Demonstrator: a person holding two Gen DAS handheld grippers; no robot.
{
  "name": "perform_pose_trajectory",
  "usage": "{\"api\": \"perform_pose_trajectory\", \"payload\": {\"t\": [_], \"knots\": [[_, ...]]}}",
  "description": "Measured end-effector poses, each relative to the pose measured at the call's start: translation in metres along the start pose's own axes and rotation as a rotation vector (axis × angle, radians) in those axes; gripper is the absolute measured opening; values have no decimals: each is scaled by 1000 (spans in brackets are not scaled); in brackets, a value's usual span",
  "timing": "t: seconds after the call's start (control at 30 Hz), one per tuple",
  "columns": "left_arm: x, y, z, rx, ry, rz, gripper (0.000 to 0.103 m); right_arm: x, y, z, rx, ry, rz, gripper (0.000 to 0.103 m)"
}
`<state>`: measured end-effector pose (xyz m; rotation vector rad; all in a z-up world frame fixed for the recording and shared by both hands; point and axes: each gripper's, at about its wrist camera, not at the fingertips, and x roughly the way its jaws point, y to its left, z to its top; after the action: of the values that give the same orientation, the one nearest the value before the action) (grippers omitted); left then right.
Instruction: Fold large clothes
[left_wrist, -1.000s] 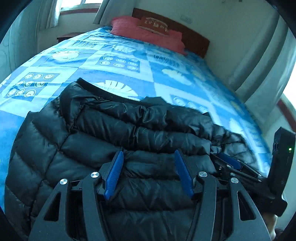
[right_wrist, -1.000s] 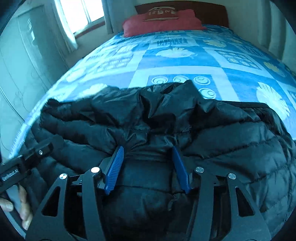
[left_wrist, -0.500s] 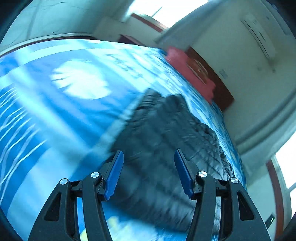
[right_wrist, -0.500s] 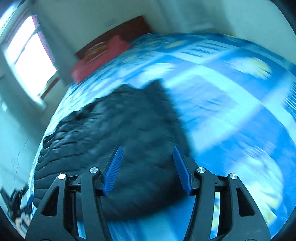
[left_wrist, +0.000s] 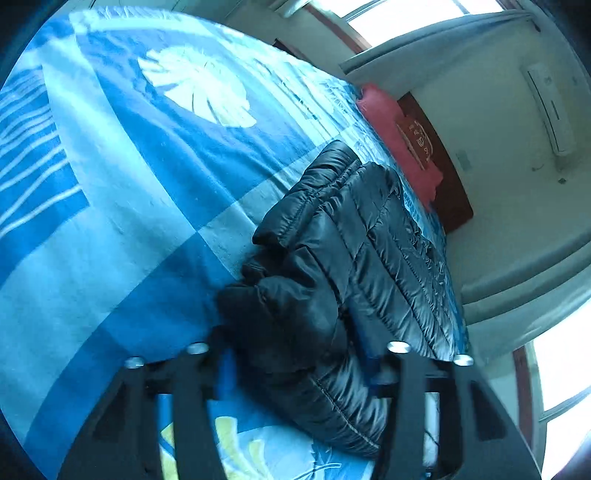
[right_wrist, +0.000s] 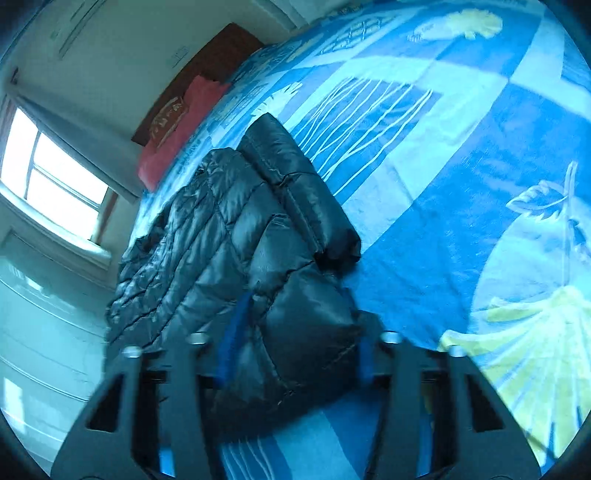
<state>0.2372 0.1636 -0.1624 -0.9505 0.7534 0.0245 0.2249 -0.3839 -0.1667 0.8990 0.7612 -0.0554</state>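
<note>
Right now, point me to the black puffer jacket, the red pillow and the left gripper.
black puffer jacket (left_wrist: 354, 236): left wrist view, on its quilted upper panel.
red pillow (left_wrist: 391, 125): left wrist view, on its near half.
left gripper (left_wrist: 299, 365): left wrist view, midway between the fingertips; jaws closing around a jacket fold.

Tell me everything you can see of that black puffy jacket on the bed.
The black quilted puffer jacket looks shiny and padded, stitched in bands. It lies folded into a long bundle on the blue patterned bedspread. Each end bulges between closing jaws: the left tool at one end, the right tool at the other.
</note>
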Motion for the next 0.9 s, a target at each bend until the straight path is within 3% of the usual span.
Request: {"api": "perform_pose_trajectory", "payload": {"t": [0.1,0.23,0.7,0.9], "knots": [[-6,-3,-1,13,3,-18,32,-9,5,0,-5,1,42,20],[-19,-7,-5,41,0,-21,25,-25,9,-4,-8,-3,62,17],[-101,23,-52,42,38,-4,24,-104,-17,-58,-31,53,57,17],[-121,37,-68,50,49,7,24,-111,-29,-72,-49,69,40,17]]}}
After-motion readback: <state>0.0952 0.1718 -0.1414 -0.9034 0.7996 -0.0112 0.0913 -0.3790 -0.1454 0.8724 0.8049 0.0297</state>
